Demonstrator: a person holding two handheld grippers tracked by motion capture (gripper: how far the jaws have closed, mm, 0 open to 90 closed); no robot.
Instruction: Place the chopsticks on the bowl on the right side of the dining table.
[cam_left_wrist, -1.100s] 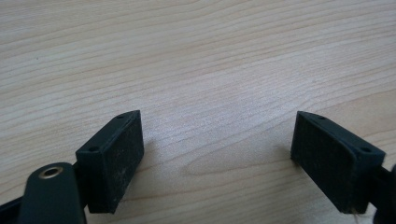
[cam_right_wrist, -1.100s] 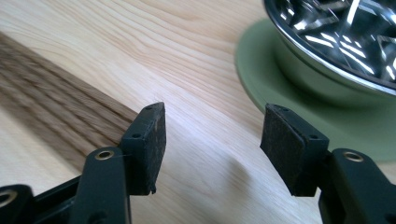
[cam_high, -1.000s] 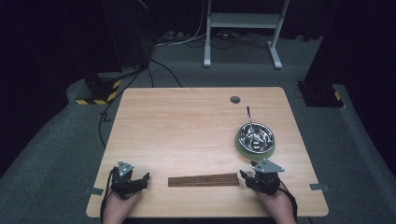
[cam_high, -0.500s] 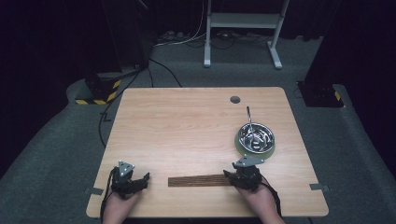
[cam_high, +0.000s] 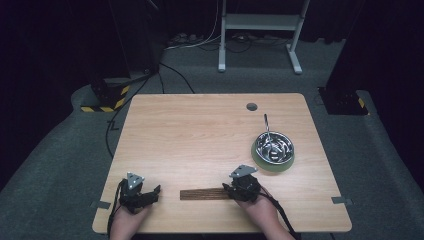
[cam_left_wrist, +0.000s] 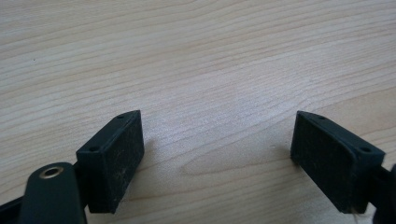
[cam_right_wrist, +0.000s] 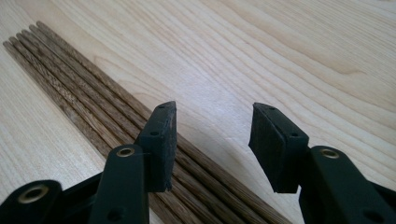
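Fingers (cam_right_wrist: 161, 140) of right gripper (cam_high: 231, 190) — spread, nothing pinched; one pad rests over the near end of the chopsticks (cam_high: 202, 193), the other over bare table (cam_high: 200, 130).
Chopsticks: dark wooden bundle, flat near the front table edge, long axis running left-right across the table, its right end under the right gripper; in the right gripper view they run away up-left.
Left gripper (cam_high: 156, 190) — spread wide over bare wood, well apart; right hand nearer.
Judgement: jaws sit off-centre and must shift toward the bundle to straddle it.

black fingers (cam_right_wrist: 161, 140), brass rivets, grey three-cornered plates
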